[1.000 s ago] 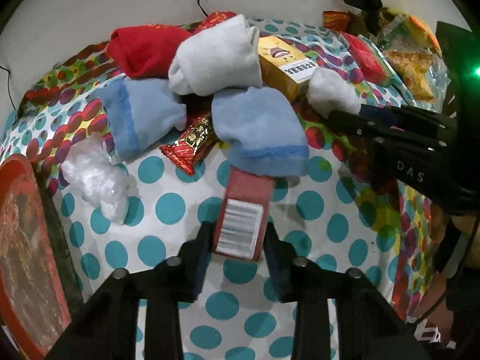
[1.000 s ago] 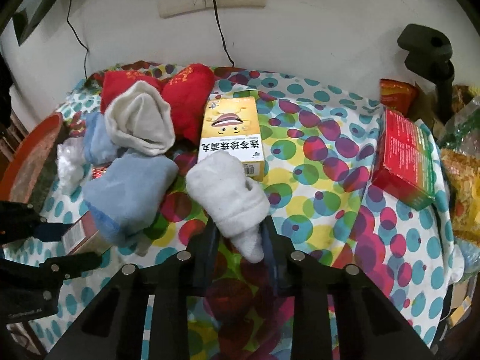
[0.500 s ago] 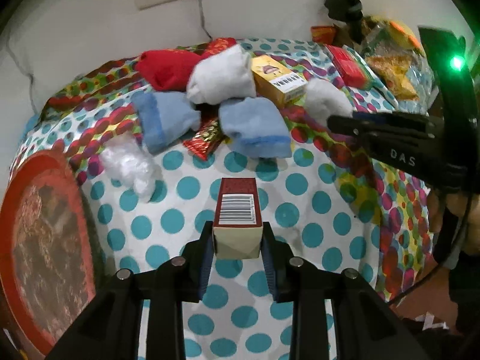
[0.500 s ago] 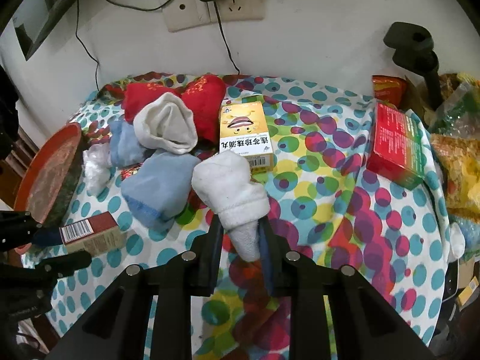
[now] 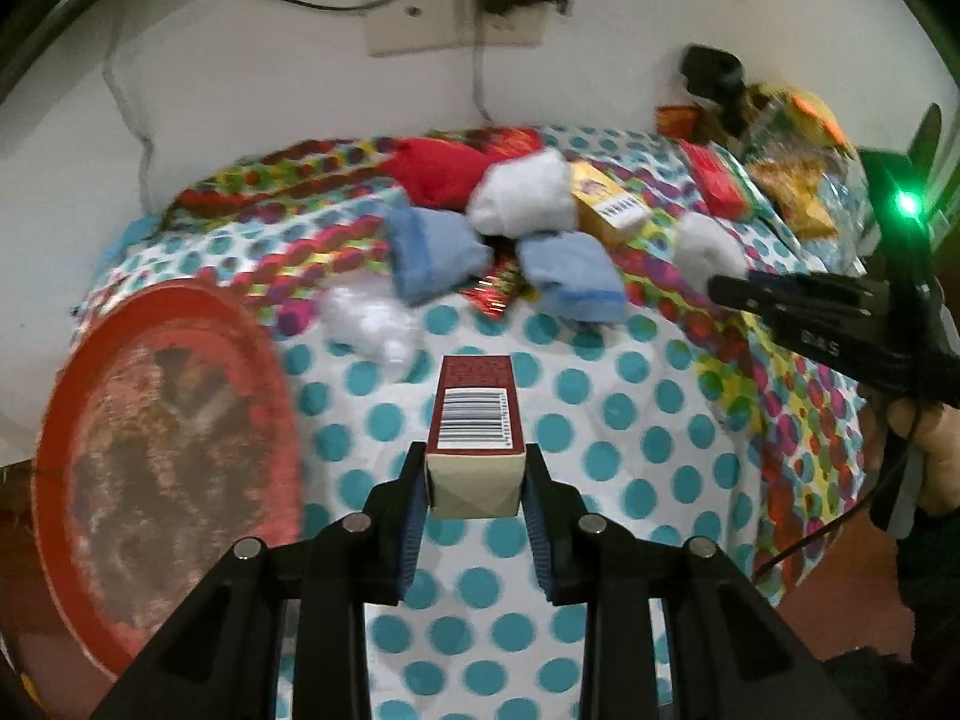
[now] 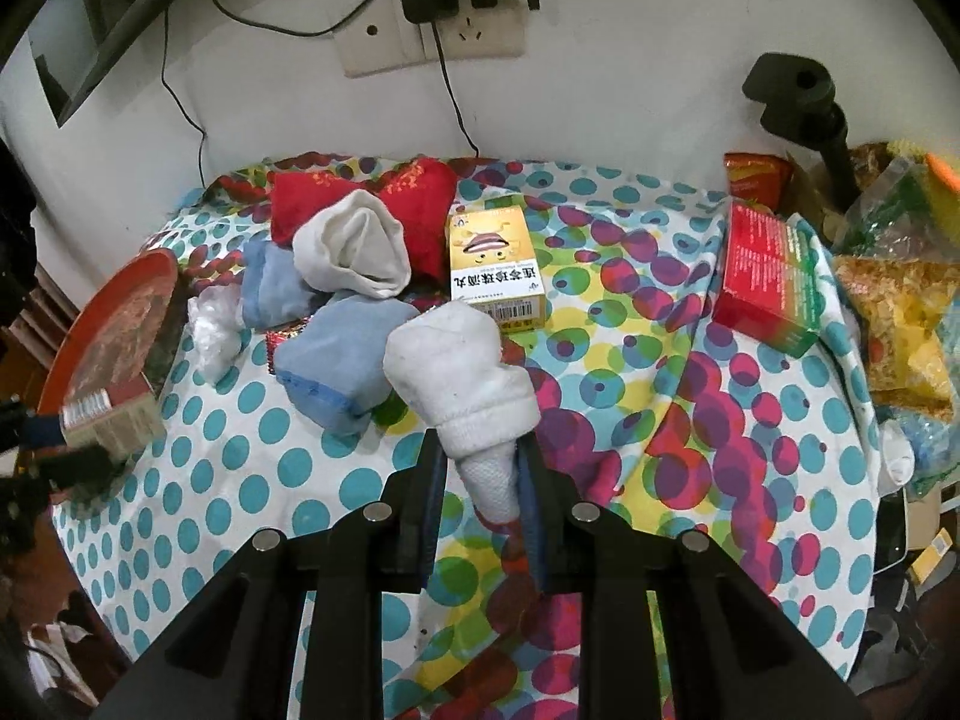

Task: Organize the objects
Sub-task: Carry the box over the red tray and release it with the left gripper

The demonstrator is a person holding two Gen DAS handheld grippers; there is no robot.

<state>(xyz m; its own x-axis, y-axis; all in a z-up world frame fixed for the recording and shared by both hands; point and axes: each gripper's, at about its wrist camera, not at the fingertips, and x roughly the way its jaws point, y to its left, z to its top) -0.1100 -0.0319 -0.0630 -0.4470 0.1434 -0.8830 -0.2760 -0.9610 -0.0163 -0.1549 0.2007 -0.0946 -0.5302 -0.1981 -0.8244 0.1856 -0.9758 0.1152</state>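
Dotted tablecloth (image 5: pixel 606 456); claws gripping box (image 5: pixel 475 426), sock (image 6: pixel 462 384)

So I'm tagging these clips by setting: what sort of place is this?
Most likely a lived-in home, not a lab. A polka-dot tablecloth covers a table against a wall, a wall socket has chargers plugged in, and balled socks lie mixed with a medicine box and snack bags.

Barcode on the dark red box (image 5: pixel 475 420). Chinese characters, upside down, on the yellow box (image 6: pixel 495 278). Other print illegible.
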